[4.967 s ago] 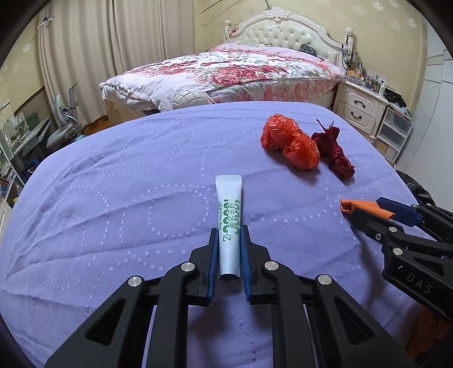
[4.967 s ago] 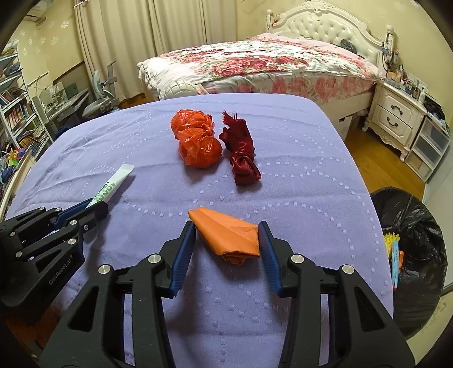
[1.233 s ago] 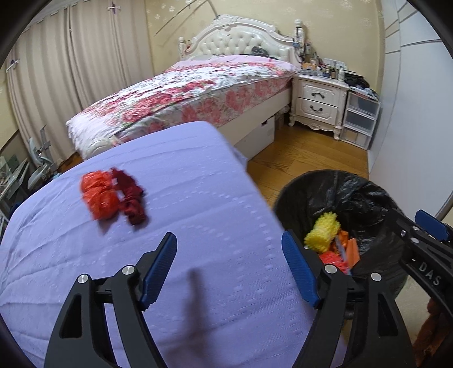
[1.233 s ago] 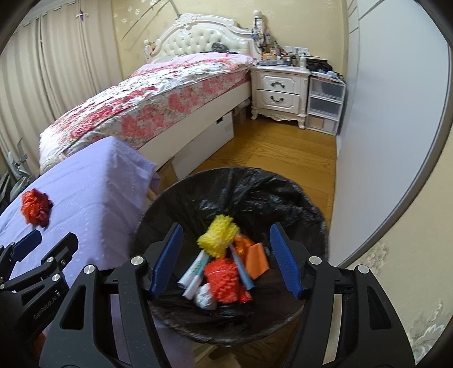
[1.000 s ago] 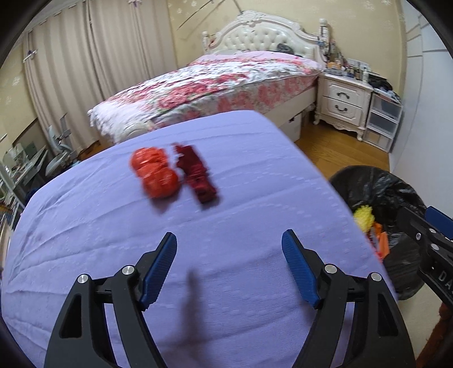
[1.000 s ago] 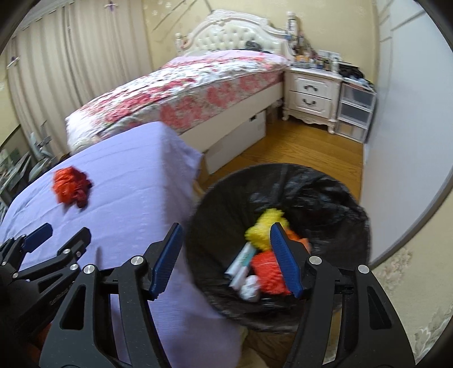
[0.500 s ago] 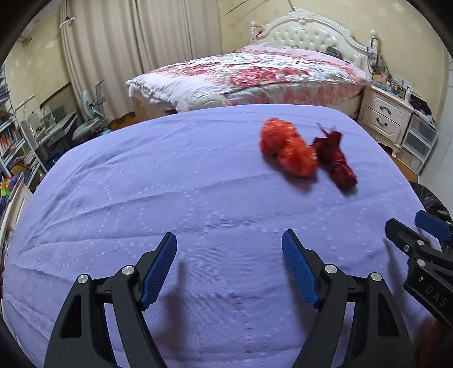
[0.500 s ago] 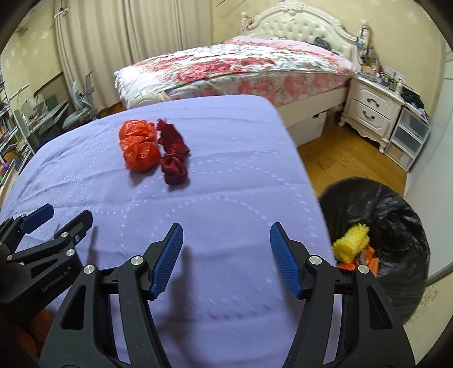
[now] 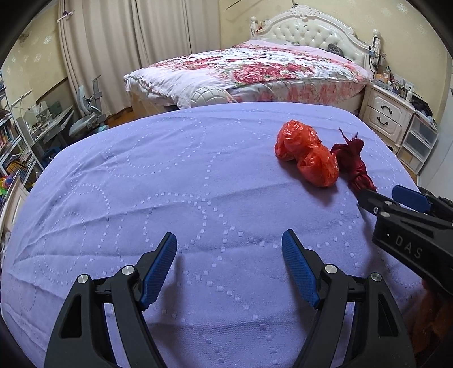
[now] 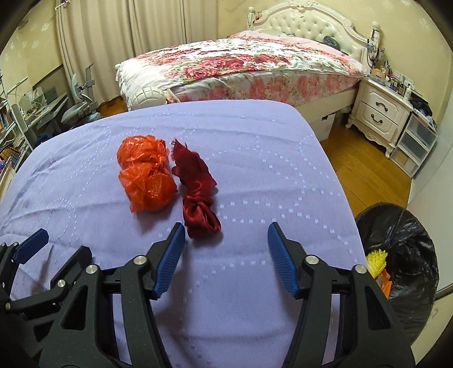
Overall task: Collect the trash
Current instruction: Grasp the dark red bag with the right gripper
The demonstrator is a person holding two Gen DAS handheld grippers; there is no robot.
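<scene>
The desk [image 10: 254, 158] wears a lavender cloth stitched with paler dotted rings and curving lines. On it lie an orange-red crinkled plastic bundle [image 10: 145, 177] and a dark crimson, satin-shiny cloth bundle [image 10: 198, 192]. The left gripper [image 9: 229, 249] and the right gripper [image 10: 225, 240] are black, with silver screw heads and ribbed blue pads [image 10: 170, 254]. The bin [image 10: 402, 249] is lined in glossy black — a yellow and an orange scrap show inside. Behind, the bed [image 10: 240, 62] carries a white quilt patterned with pink and red roses and green leaves, under a cream tufted headboard [image 10: 305, 24]. The curtains [image 10: 119, 36] are beige, the floor [image 10: 365, 167] honey-brown wood, the nightstand [image 10: 379, 113] white with dark handles.
</scene>
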